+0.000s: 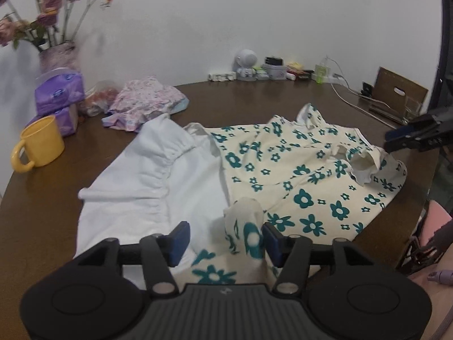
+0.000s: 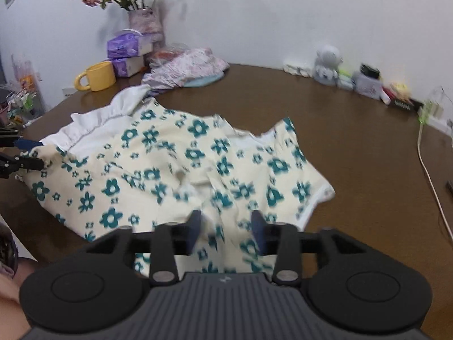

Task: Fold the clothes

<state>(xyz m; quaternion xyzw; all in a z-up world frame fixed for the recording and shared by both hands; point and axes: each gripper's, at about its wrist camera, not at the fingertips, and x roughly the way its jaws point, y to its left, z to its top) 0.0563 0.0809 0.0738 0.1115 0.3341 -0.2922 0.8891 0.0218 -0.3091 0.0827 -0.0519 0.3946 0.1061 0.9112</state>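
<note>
Table (image 1: 254, 99): two garments, one mug (image 1: 39, 144)

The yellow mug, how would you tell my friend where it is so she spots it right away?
Look at the brown table, toward the corner with the vase of flowers. In front of the purple tissue packs, beside the white cloth, stands the yellow mug. It is the only plain yellow thing there, with a big round handle.

Cream shirt (image 1: 297, 170) with teal flowers, white garment (image 1: 147, 175), yellow mug (image 1: 42, 141), purple tissue packs (image 1: 59, 90), brown table (image 1: 254, 99).
</note>
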